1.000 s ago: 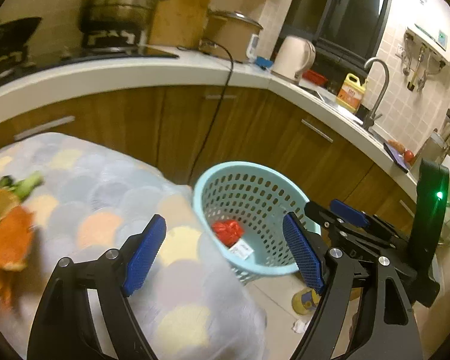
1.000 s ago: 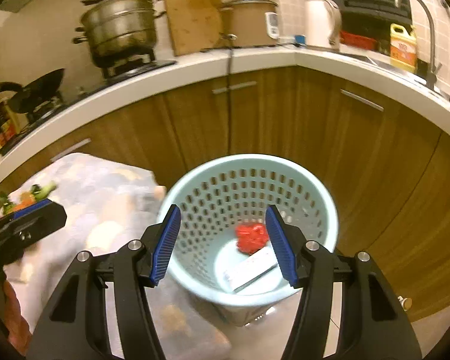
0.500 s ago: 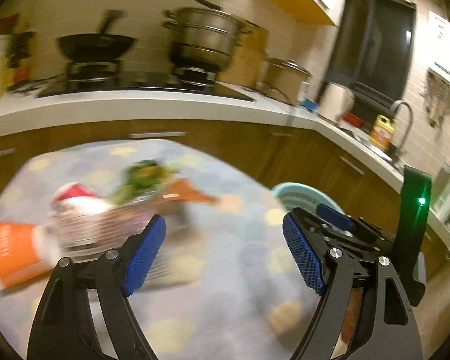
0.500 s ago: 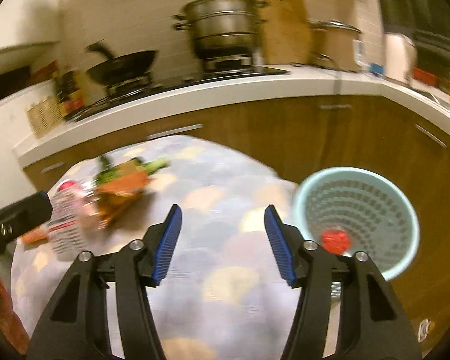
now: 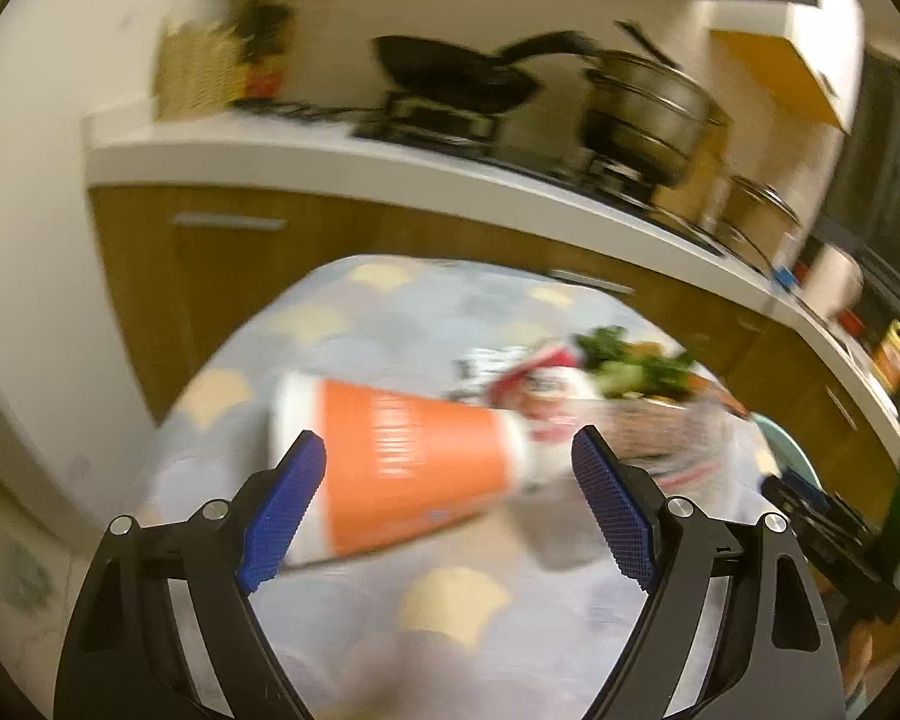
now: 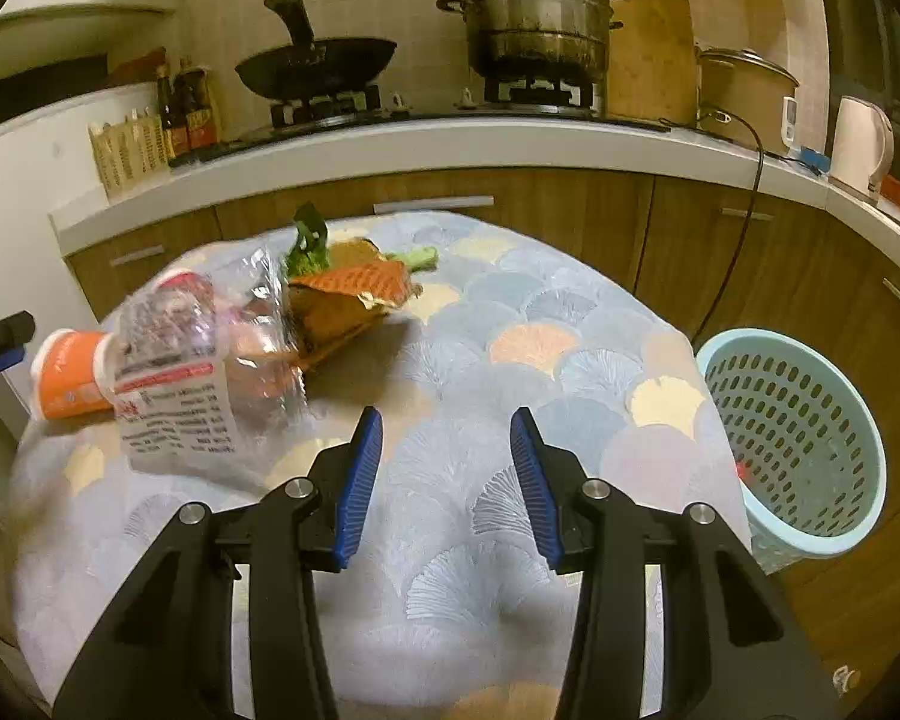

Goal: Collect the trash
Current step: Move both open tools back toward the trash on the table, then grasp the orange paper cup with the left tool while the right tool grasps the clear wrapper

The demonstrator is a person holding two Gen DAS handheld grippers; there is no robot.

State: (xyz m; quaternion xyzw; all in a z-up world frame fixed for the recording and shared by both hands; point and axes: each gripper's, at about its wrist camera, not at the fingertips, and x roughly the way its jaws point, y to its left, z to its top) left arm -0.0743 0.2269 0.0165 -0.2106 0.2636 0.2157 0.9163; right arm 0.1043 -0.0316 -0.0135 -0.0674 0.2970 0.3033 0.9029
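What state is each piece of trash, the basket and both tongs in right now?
Orange cup: on its side on the table.
Clear plastic bag: crumpled, lying beside the cup.
Vegetable scraps: piled on the table.
Basket: upright on the floor, something red inside.
Left tongs: opening, nothing gripped.
Right tongs: closing, nothing between them.

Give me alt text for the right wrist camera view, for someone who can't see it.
The right gripper, empty and closing, hangs over a table with a scallop-patterned cloth. At the left lie an orange cup on its side, a clear plastic bag and vegetable scraps; a blue basket stands at the right.
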